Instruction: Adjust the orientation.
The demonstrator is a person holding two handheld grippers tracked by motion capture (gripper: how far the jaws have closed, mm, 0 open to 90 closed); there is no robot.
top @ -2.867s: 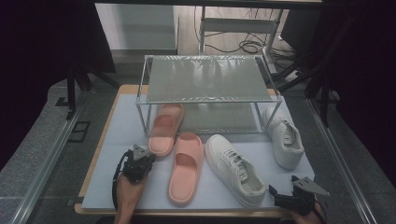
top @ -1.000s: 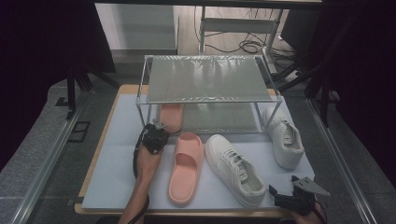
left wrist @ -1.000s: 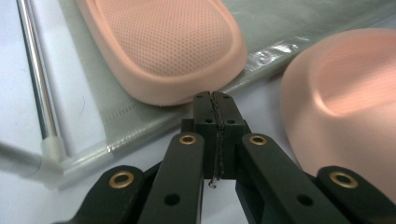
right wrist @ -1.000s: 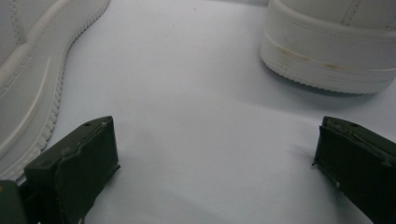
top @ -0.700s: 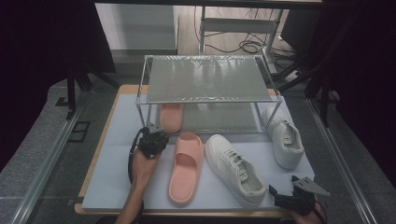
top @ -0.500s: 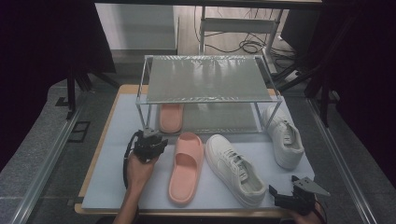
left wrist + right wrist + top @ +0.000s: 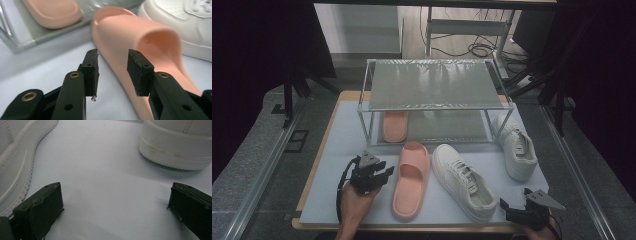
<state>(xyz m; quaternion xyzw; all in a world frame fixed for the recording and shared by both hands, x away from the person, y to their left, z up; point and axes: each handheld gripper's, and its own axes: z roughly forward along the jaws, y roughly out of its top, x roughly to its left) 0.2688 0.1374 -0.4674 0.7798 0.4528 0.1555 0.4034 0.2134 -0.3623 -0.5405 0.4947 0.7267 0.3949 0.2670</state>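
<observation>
Shoe-shelving looks to be the work in hand, and the moment sits between two slippers. At the left of the high view, the left gripper (image 7: 384, 174) hovers over the pale mat (image 7: 339, 145), just beside the free pink slide (image 7: 411, 178), which lies lengthwise on the mat in front of the rack. Its jaws have just been opening and now stand partly spread with nothing between them; in the left gripper view the slide's edge shows past the gap, not pinched. The matching pink slide (image 7: 395, 125) already rests on the lower tier of the wire shoe rack (image 7: 434, 84), at its left end, so my reading is that one of the pair is placed and the second comes next.

That next move calls for the jaws to straddle the slide's side wall or strap, close firmly on the soft foam, then lift and carry it in beside its mate; the rack's front left post (image 7: 361, 129) and low top shelf leave a tight entry.

Further right, a white sneaker (image 7: 463, 181) lies just beside the slide and could be nudged. A second white sneaker (image 7: 515, 145) sits by the rack's right leg. At the far right, the right gripper (image 7: 508, 209) rests near the mat's edge, jaws wide apart and empty.
</observation>
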